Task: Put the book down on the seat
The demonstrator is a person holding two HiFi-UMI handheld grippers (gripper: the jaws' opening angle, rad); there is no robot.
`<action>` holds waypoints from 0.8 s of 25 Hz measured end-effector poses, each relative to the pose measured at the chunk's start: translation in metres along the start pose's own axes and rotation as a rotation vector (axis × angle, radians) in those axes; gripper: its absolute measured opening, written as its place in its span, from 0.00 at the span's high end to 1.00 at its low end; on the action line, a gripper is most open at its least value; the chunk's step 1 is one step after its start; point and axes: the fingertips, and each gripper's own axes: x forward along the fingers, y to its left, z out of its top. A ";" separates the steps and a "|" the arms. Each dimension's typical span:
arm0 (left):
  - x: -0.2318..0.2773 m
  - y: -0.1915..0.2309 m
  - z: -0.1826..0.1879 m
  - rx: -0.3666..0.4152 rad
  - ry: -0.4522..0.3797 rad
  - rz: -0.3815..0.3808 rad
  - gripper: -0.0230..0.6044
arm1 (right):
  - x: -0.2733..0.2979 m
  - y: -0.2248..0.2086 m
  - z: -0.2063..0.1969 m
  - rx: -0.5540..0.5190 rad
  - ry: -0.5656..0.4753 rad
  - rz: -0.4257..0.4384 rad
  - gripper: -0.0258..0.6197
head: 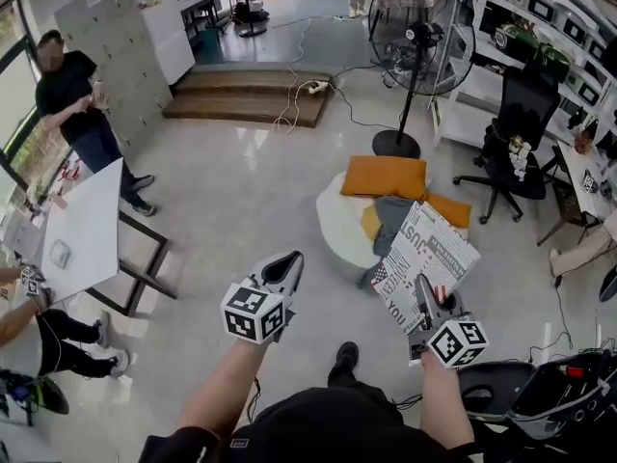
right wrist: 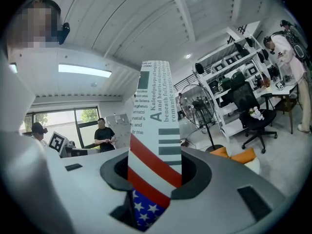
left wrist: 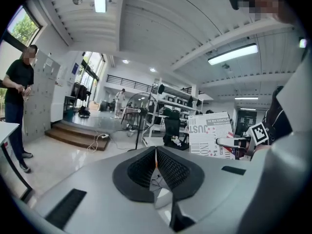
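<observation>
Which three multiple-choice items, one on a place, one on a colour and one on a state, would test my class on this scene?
1. Where is the white book printed with black text and flag stripes?
A flat on the floor. B in the right gripper. C on a shelf.

2. What colour is the big flat cushion on the low round white seat?
A green. B orange. C purple.

3. How does the left gripper hold its fingers?
A wide apart. B clamped on a cable. C shut together, empty.

Key:
1 B: the right gripper view shows its fingers pressing on the book.
2 B: the head view shows the cushion plainly orange.
3 C: the left gripper view shows the pads meeting with nothing between them.
</observation>
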 end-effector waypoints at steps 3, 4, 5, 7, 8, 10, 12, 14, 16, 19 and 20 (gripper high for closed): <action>0.040 0.011 0.010 0.007 0.005 0.017 0.94 | 0.032 -0.030 0.004 0.020 0.005 0.003 0.70; 0.055 0.013 0.013 0.008 0.007 0.021 0.94 | 0.042 -0.041 0.005 0.027 0.008 0.004 0.70; 0.069 0.013 0.016 0.009 0.010 0.024 0.95 | 0.052 -0.052 0.007 0.034 0.012 0.006 0.70; 0.095 0.012 0.021 0.009 0.017 0.025 0.95 | 0.068 -0.070 0.012 0.044 0.018 0.015 0.70; 0.106 0.011 0.023 0.008 0.020 0.024 0.94 | 0.074 -0.077 0.015 0.043 0.020 0.018 0.70; 0.124 0.008 0.026 0.004 0.024 0.023 0.95 | 0.083 -0.091 0.022 0.037 0.022 0.020 0.70; 0.137 0.006 0.031 0.002 0.025 0.024 0.95 | 0.089 -0.104 0.032 0.033 0.022 0.017 0.70; 0.147 0.006 0.036 -0.001 0.026 0.030 0.95 | 0.095 -0.113 0.041 0.035 0.021 0.013 0.70; 0.153 0.011 0.041 -0.007 0.027 0.038 0.95 | 0.099 -0.118 0.046 0.039 0.024 0.008 0.70; 0.158 0.022 0.044 -0.010 0.026 0.046 0.95 | 0.105 -0.124 0.047 0.049 0.026 -0.005 0.70; 0.160 0.026 0.044 -0.009 0.025 0.047 0.95 | 0.107 -0.126 0.046 0.053 0.025 -0.011 0.70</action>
